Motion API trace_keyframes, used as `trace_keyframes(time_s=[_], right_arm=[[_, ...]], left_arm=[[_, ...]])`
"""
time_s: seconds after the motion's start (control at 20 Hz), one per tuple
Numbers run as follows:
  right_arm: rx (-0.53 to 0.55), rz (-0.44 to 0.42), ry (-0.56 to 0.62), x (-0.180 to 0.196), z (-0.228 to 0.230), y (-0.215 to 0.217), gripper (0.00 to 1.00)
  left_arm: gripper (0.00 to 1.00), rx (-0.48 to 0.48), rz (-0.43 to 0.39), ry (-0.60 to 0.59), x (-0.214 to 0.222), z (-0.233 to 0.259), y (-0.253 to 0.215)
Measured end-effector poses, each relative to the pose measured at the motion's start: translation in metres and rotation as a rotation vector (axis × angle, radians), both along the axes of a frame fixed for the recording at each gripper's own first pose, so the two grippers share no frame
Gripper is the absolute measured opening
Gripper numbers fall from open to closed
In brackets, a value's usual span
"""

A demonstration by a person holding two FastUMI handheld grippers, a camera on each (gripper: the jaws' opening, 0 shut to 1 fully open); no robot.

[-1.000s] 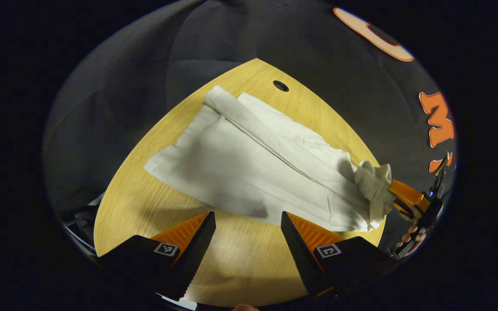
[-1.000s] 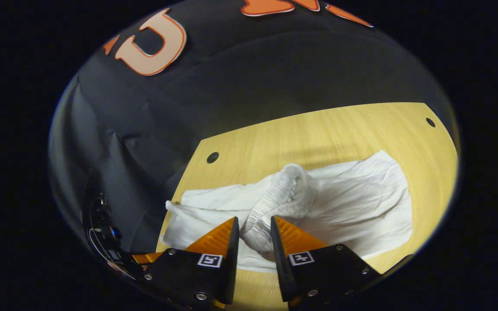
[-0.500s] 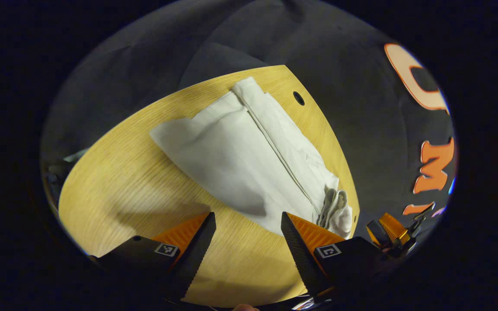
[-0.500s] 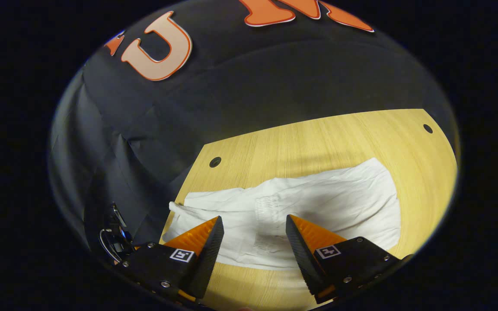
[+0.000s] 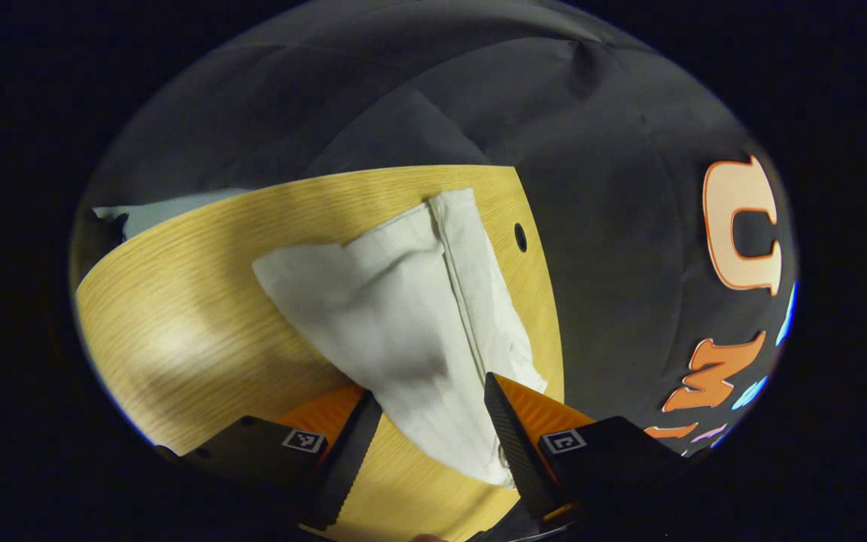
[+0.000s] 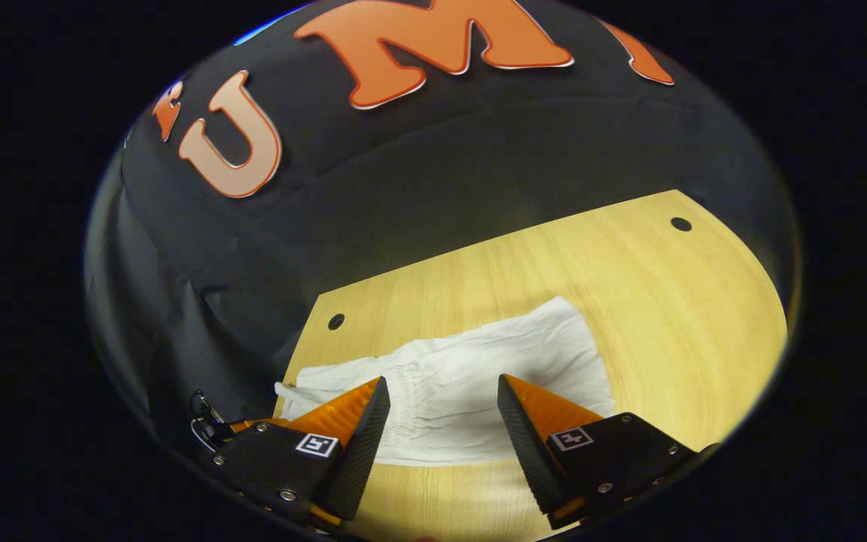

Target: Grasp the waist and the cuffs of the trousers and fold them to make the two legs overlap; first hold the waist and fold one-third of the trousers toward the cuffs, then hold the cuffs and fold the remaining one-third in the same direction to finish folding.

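Serrated wedge fingers [image 6: 362, 429], square fiducial tags, silver screws on each hand-held gripper [image 6: 441, 429]

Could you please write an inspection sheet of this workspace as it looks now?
Surface: light wooden table with small round holes near its far edge.
Job's things: white trousers lie flat on the table, legs overlapped; the gathered waist rests on the cloth.
Clutter: nothing seen.
Grippers: left gripper open, its fingers either side of the trousers' near end; right gripper open above the waist, holding nothing.
Cables: nothing seen.
Surroundings: black cloth wall behind the table.
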State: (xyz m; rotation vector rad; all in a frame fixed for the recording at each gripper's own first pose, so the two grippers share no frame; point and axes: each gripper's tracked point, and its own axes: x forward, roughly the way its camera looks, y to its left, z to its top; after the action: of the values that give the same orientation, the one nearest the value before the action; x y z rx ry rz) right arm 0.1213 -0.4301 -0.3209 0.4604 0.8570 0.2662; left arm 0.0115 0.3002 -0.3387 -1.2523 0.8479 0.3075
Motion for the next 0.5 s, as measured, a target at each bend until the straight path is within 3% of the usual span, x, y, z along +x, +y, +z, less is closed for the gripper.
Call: trace_keyframes(time_s=[0.3,0.5], right_arm=[[-0.015,-0.089,0.021,-0.016,0.002,-0.050,0.87],[-0.022,-0.109,0.030,-0.022,0.001,-0.066,0.87]], left_arm=[[0.83,0.049,-0.016,-0.056,0.028,-0.013,-0.004],[0.13,0.110,-0.018,0.013,0.025,-0.027,-0.003]])
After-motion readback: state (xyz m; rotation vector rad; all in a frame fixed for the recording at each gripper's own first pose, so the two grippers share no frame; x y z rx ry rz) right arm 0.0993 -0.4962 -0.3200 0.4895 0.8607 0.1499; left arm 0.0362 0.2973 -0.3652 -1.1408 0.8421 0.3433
